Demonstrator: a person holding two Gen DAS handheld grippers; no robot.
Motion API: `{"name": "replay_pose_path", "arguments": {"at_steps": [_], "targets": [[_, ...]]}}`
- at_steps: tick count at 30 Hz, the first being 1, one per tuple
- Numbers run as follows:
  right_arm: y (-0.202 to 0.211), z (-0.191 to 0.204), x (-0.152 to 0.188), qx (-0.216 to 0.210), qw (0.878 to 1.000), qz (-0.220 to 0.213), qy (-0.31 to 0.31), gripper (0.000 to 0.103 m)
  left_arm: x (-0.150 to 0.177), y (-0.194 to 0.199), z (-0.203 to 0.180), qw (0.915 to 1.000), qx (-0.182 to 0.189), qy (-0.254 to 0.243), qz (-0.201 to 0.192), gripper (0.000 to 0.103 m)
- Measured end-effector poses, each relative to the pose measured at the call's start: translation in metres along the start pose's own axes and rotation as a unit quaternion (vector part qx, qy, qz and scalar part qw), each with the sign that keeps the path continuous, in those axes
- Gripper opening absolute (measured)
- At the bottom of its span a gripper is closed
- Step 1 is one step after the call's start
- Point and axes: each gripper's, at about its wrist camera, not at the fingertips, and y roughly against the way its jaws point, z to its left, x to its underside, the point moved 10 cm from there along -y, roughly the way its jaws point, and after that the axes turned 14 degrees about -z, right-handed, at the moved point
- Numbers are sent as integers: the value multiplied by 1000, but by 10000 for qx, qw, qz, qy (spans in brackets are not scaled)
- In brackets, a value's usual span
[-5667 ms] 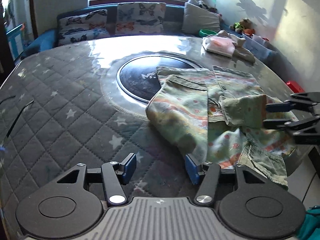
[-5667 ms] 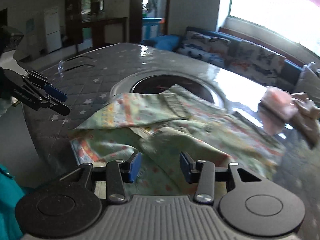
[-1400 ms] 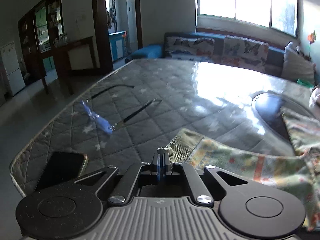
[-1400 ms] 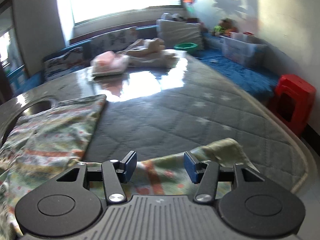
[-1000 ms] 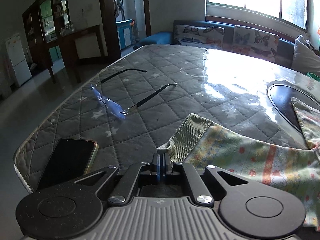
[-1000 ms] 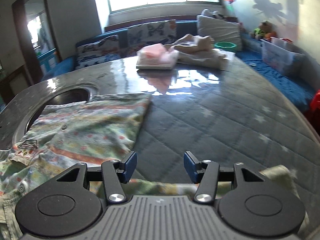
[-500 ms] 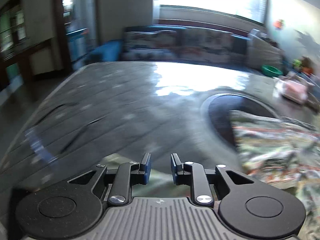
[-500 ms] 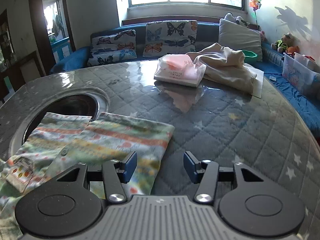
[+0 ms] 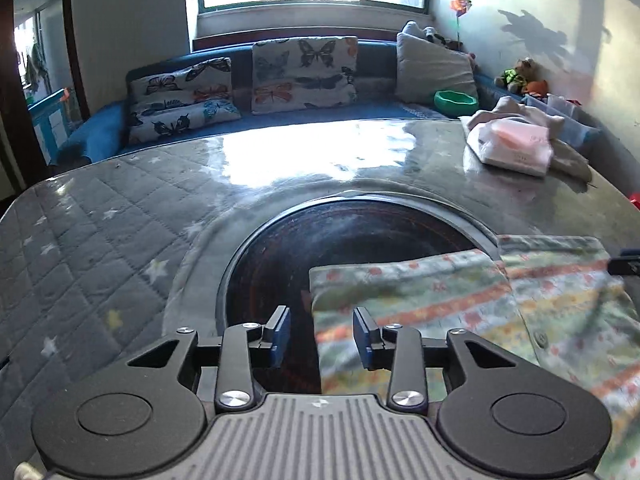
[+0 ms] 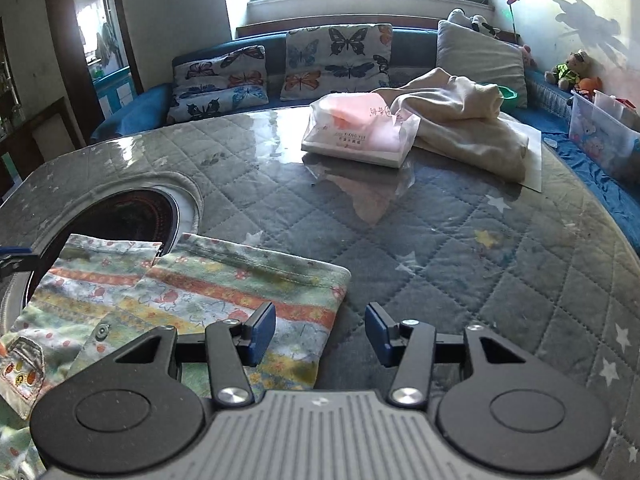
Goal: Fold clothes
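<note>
The patterned green and orange striped pants (image 9: 460,300) lie flat on the quilted table (image 9: 100,240), their far edge over the dark round inset (image 9: 340,248). My left gripper (image 9: 320,338) hovers at the pants' left edge. Its jaws are opening and nothing is pinched between them. In the right wrist view the pants (image 10: 224,292) spread to the lower left. My right gripper (image 10: 320,338) hangs over their right edge, one pad above cloth and the other above bare quilt. Its jaws are closing slightly on nothing. Each gripper's tip shows at the other view's edge.
A bagged pink packet (image 10: 360,132) and a beige cloth heap (image 10: 460,120) sit at the table's far right. A sofa with butterfly cushions (image 10: 336,60) runs behind the table. A clear storage bin (image 10: 600,136) stands on the right.
My left gripper let go of the pants' corner, opened, and swung right from the table's left side to the round inset. The right gripper turned left over the pants' leg ends.
</note>
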Motion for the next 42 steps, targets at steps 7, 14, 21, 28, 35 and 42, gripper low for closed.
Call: {"name": "replay_pose_path", "arguments": {"at_steps": [7,14,21,28,35,42], "targets": [[-11,1,-1,-32,9999,98,36,45,5,-31,-3,9997,-11,-21,224,44],[-19,4,-1,-53,9997,158,154,25,5,-38,-12,9994,294,-33,170,11],[-28,15,-14,-41,9994,0,334,5,1,-35,-1,9999,139,-34,-26,4],[-54,41,-33,-138,9986,-127,488,4,-15,-40,29,9997,-153,-18,-184,4],[-94,65,-43,-119,9974,-85,704,9,-19,-59,53,9992,-395,53,-84,5],[-83,82,-46,-198,9941,-262,1031,28,-15,-67,59,9988,-473,97,-15,20]]}}
